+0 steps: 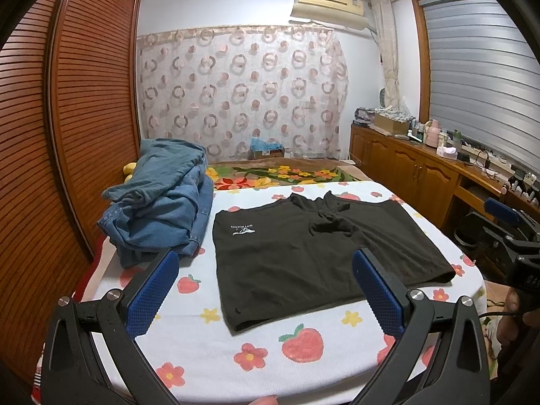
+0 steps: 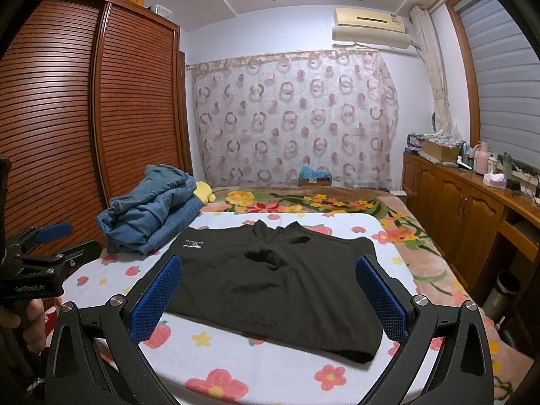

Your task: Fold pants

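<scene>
Black shorts [image 1: 303,253] lie spread flat on a white strawberry-print cloth [image 1: 253,337] over the bed, with a small white logo near the left leg hem. The right wrist view shows the same shorts [image 2: 276,287], waistband bunched at the far side. My left gripper [image 1: 265,292] hangs open above the near edge of the shorts, touching nothing. My right gripper [image 2: 268,295] is also open, hovering over the shorts' near part. The right gripper [image 1: 506,226] appears at the right edge of the left wrist view, and the left gripper [image 2: 44,246] at the left edge of the right wrist view.
A pile of folded blue jeans [image 1: 162,209] sits on the bed's left, by a slatted wooden wardrobe [image 1: 67,118]. A floral blanket [image 2: 303,202] covers the far bed. A wooden cabinet [image 2: 472,209] with clutter lines the right wall. A bin [image 2: 503,293] stands below it.
</scene>
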`<state>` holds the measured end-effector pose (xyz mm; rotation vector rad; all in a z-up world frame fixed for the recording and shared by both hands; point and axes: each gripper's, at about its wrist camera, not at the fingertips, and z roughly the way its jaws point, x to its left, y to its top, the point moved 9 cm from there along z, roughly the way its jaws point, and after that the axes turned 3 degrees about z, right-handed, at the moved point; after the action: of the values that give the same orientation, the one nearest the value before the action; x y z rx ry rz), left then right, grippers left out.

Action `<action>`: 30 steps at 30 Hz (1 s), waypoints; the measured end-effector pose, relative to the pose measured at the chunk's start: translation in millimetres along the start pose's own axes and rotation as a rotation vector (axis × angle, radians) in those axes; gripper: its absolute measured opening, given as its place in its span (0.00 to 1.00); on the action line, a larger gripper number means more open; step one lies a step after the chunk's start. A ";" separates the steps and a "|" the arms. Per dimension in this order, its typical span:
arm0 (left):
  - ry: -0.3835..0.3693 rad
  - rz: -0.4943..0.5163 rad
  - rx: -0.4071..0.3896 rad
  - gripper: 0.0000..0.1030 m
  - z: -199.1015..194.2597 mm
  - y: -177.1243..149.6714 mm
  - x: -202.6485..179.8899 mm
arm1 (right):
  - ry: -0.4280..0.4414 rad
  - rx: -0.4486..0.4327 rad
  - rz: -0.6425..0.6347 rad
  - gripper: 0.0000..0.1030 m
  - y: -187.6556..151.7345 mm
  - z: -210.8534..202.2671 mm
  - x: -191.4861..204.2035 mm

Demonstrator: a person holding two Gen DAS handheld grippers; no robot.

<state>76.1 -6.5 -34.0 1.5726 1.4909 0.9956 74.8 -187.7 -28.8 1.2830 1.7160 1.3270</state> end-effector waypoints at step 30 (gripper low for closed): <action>-0.075 0.042 0.215 0.99 71.1 -70.3 15.2 | -0.073 0.217 -0.003 0.77 -19.9 35.0 -38.3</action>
<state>110.9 12.3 -127.2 1.7784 1.5595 0.8109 112.5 -211.7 -62.0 1.4297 1.8488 1.1008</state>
